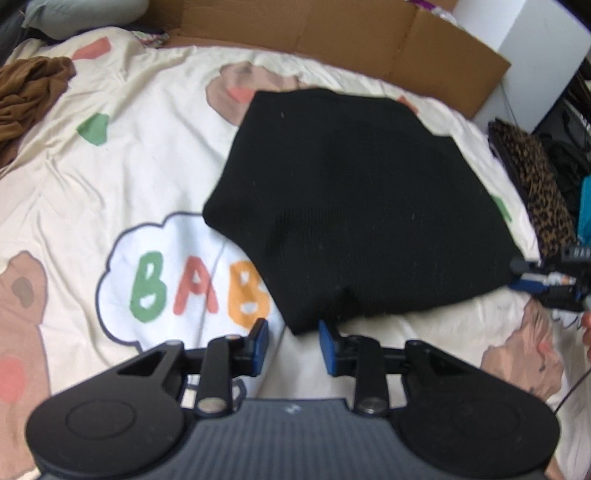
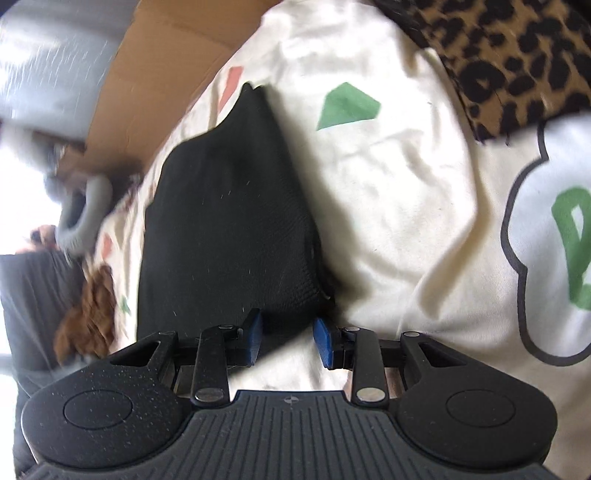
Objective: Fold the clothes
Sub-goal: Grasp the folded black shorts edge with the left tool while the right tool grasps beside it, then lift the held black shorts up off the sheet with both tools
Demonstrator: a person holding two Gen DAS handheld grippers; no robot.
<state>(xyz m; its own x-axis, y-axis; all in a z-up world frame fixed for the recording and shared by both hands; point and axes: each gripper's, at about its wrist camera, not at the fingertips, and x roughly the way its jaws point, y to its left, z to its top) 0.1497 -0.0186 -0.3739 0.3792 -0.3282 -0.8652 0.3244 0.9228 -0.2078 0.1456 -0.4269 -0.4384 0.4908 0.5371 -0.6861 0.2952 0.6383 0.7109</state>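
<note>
Left wrist view: my left gripper (image 1: pixel 293 341) hangs over the bed, its blue pads (image 1: pixel 261 341) parted a narrow way with nothing pinched between them. The near corner of the folded black garment (image 1: pixel 354 206) lies just beyond the tips, apart from both pads. The garment rests flat on the cream cartoon-print bedsheet (image 1: pixel 110 192), partly covering the printed letters. A brown garment (image 1: pixel 29 92) is bunched at the far left, flattened cardboard (image 1: pixel 351 33) lies along the far edge, and a leopard-print cloth (image 1: pixel 535 177) sits at the right. My right gripper (image 1: pixel 524 271) shows at the garment's right corner. Right wrist view, blurred: my right gripper (image 2: pixel 287 341) stands narrowly parted at the black garment's (image 2: pixel 229 221) near edge; whether the left pad touches the cloth I cannot tell. Nothing is clamped.
</note>
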